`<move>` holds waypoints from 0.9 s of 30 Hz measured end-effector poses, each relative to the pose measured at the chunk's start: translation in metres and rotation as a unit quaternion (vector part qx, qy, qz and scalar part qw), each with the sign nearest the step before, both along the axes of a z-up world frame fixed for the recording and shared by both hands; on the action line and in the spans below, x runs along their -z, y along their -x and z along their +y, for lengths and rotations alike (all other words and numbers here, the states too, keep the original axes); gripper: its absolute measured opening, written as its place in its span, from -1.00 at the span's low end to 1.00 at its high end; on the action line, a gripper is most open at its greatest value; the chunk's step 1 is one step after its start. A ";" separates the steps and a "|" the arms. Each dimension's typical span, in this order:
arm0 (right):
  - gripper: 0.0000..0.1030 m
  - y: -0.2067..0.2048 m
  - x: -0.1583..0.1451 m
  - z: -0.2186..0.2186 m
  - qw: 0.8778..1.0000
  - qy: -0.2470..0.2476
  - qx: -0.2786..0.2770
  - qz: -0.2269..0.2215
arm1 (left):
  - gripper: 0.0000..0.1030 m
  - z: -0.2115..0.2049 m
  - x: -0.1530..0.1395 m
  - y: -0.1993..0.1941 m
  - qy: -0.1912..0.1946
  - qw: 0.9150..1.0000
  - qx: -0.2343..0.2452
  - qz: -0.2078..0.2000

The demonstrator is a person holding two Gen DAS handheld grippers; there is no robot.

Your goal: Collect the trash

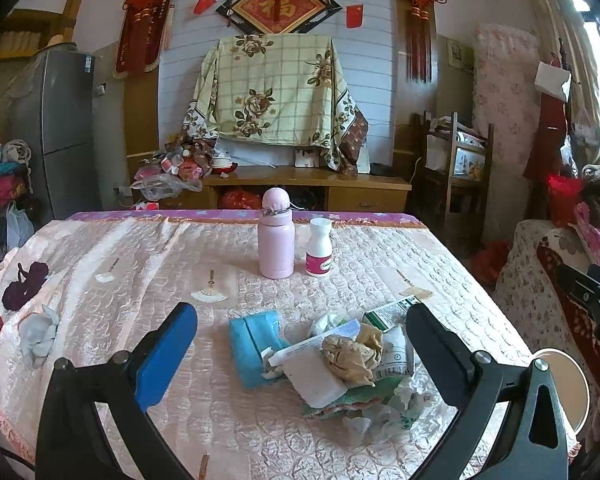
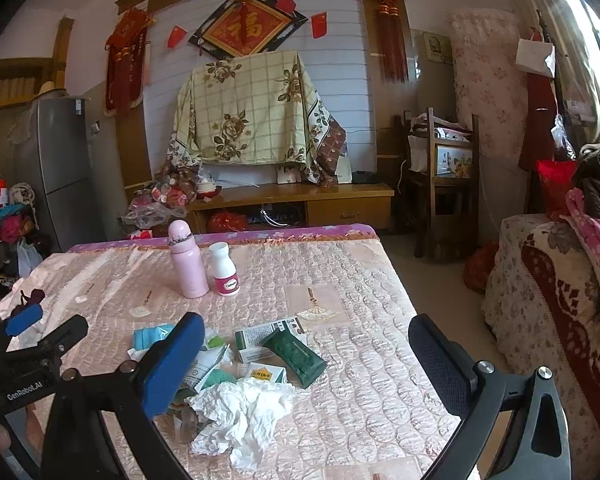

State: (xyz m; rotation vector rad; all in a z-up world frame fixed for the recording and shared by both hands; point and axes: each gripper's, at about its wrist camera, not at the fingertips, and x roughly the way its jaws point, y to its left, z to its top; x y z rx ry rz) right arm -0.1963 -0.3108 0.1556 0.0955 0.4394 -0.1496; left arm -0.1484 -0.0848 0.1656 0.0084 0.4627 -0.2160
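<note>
- Crumpled white tissue [image 2: 242, 414] is lying nearest the right gripper [image 2: 306, 354], just below and between its fingers; both fingers are being held wide apart, nothing is being gripped.
- Left gripper [image 1: 302, 336] is likewise being held spread apart and empty, with the trash pile [image 1: 340, 364] sitting straight ahead between its fingers.
- Pile is resting on the quilted table cover [image 1: 140, 248], toward the near right part; pink bottle [image 1: 276, 236] and white pill bottle [image 1: 319, 247] are standing well behind it.
- Green pouch [image 2: 296, 354] is lying with its long axis running diagonally, far-left to near-right, beside the green-and-white box [image 2: 260, 340].
- Left gripper is being judged nearer to the brown paper wad [image 1: 352, 354]; right nearer to the tissue.
- Lower layers of the pile are being hidden by upper pieces; part is blocked by the right gripper's blue finger; no trash bin is being seen.
</note>
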 end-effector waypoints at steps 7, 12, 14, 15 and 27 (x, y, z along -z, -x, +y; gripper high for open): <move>1.00 -0.003 0.002 0.001 1.000 -0.001 -0.001 0.004 | 1.00 -0.001 0.001 -0.002 -0.005 1.000 -0.002 0.003; 1.00 -0.003 0.003 0.001 1.000 0.001 0.000 0.005 | 1.00 0.000 0.001 -0.002 -0.005 1.000 -0.005 0.002; 1.00 -0.003 0.004 0.002 1.000 0.004 0.000 0.007 | 1.00 0.001 0.001 -0.002 -0.004 1.000 -0.007 0.000; 1.00 -0.003 0.005 0.002 1.000 0.004 -0.001 0.007 | 1.00 0.001 0.001 -0.002 -0.003 1.000 -0.007 0.000; 1.00 -0.003 0.009 0.003 1.000 0.004 -0.002 0.014 | 1.00 0.005 0.002 -0.003 -0.001 1.000 -0.012 0.001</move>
